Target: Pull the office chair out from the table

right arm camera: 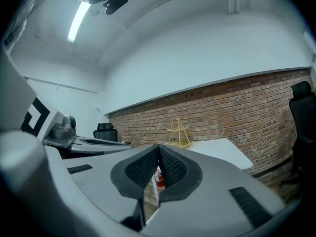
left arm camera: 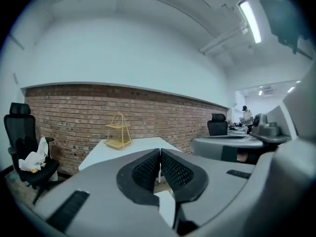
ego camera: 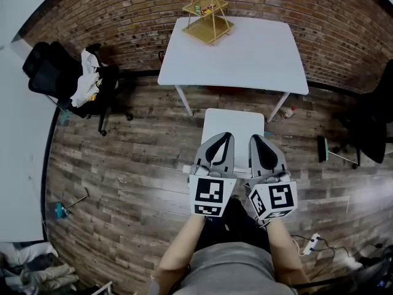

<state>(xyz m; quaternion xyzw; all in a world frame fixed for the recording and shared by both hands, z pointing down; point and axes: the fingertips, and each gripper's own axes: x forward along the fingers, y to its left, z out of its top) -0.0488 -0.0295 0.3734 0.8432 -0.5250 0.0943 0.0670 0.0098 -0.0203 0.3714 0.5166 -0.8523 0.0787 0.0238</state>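
Observation:
A black office chair with a white cloth on its seat stands at the left, beside a long white desk; the left gripper view shows this chair at its left edge. My left gripper and right gripper hang side by side over a small white stool, pointing at the white table. Both are shut with nothing between the pads, as the left gripper and right gripper show in their own views. Neither touches a chair.
A yellow wire rack stands on the white table by the brick wall. A second black chair is at the right edge. A broom, a power strip with cables and a blue tool lie on the wooden floor.

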